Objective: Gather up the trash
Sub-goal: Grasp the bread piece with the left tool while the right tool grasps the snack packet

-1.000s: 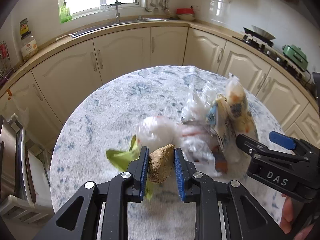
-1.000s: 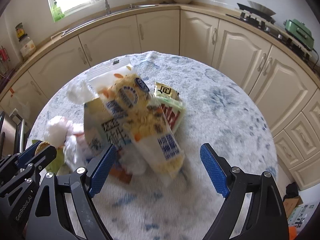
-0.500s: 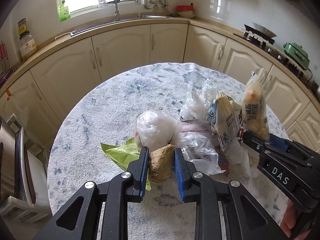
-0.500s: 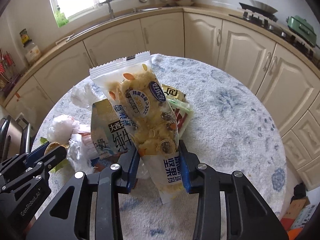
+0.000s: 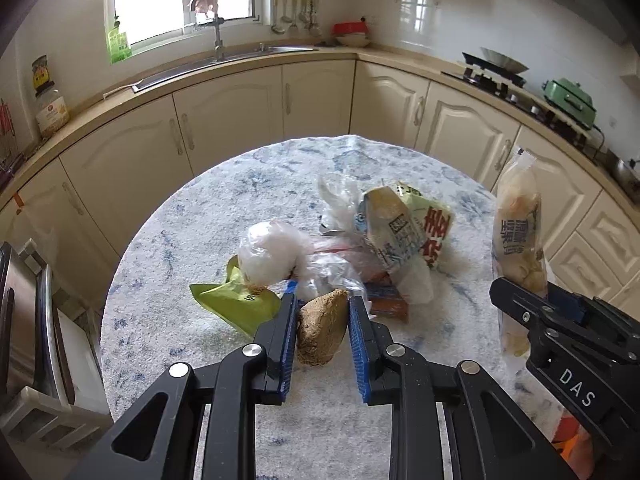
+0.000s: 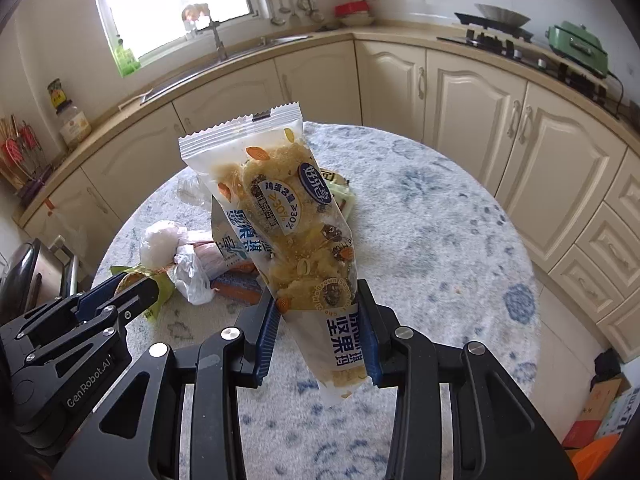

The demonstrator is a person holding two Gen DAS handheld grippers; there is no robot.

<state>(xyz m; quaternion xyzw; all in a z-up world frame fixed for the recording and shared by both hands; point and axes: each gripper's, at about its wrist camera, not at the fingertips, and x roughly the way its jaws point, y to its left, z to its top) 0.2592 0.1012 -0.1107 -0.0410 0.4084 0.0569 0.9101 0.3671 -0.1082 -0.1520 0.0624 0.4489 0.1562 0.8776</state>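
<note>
1. Your left gripper (image 5: pixel 322 322) clamps a brown lump (image 5: pixel 322 328), possibly ginger, above the round table (image 5: pixel 168 320).
2. Your right gripper (image 6: pixel 318 322), jaws just closed, pinches the snack packet (image 6: pixel 288 224) upright, clear of the trash pile (image 5: pixel 360 248).

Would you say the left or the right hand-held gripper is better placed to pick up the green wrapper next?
Left, probably: the green wrapper lies just beside the left hand-held gripper, though it holds a brown lump.

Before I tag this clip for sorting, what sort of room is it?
A home kitchen: a sink under the window, a gas stove on the counter, and cream cabinets around a round table.
</note>
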